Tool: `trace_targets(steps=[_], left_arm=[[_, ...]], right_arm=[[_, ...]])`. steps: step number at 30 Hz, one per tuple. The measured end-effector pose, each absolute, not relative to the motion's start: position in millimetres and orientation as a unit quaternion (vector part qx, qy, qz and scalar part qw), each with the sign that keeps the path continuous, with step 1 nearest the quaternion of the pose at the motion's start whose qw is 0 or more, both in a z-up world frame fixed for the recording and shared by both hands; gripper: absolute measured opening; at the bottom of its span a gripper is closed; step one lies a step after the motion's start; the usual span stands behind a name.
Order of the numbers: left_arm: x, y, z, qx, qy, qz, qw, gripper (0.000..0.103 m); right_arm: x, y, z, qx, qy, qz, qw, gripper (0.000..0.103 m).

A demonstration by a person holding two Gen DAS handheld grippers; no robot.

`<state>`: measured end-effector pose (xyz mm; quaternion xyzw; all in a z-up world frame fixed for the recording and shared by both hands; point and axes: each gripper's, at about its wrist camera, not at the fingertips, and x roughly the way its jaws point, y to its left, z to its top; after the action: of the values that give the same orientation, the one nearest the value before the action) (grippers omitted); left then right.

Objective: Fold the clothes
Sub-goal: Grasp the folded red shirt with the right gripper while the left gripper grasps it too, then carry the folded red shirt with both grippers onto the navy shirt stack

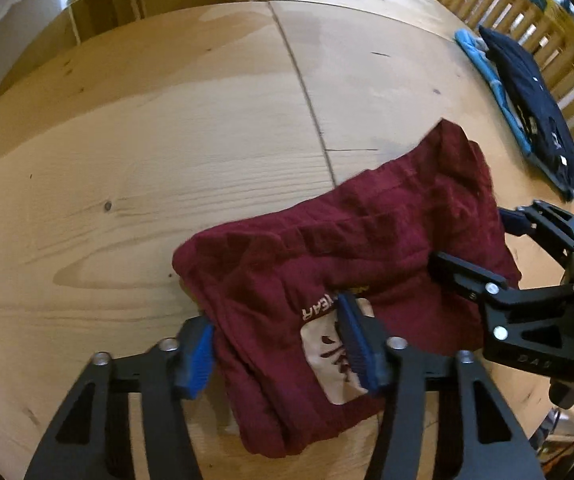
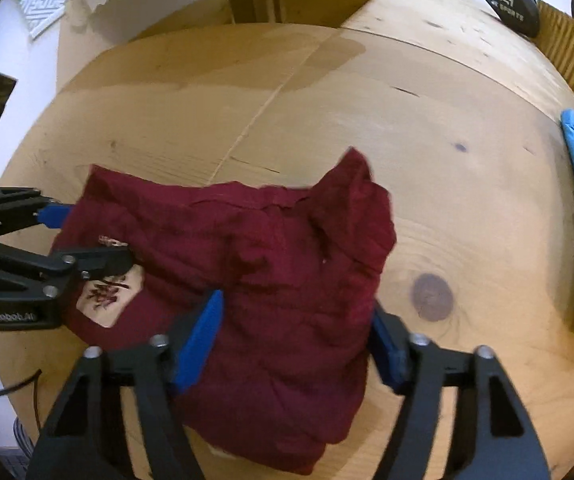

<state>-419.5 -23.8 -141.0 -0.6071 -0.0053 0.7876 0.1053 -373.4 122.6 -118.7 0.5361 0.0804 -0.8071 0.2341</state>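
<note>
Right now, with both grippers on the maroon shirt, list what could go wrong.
1. The maroon shirt is bunched, so wrinkles may get folded in.
2. The left gripper and right gripper straddle it with jaws open; closing could catch several layers.
3. Its near edge hangs over the table edge, so the shirt might slip off.

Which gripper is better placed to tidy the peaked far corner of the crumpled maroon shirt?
Right, probably: the right gripper straddles the crumpled maroon shirt just below that peaked corner, jaws open. The left gripper sits at the printed-patch end.
</note>
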Motion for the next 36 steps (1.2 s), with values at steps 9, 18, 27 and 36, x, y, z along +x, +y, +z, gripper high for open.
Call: trace_targets(steps=[9, 18, 27, 36], left_arm=[[-413, -19, -134, -0.595, -0.027, 0.792, 0.138, 0.020], [-410, -16, -75, -0.553, -0.049, 0.816, 0.165, 0.019], [-419, 63, -11, -0.510, -0.030, 0.832, 0.219, 0.019], [-482, 229, 23, -0.473, -0.029, 0.823, 0.313, 0.019]], right_arm=[[-374, 138, -115, 0.542, 0.037, -0.801, 0.252, 0.028], [-367, 175, -59, 0.510, -0.009, -0.819, 0.264, 0.028], [-356, 250, 13, 0.460, -0.017, -0.858, 0.227, 0.028], [-383, 418, 44, 0.436, -0.031, -0.893, 0.109, 0.028]])
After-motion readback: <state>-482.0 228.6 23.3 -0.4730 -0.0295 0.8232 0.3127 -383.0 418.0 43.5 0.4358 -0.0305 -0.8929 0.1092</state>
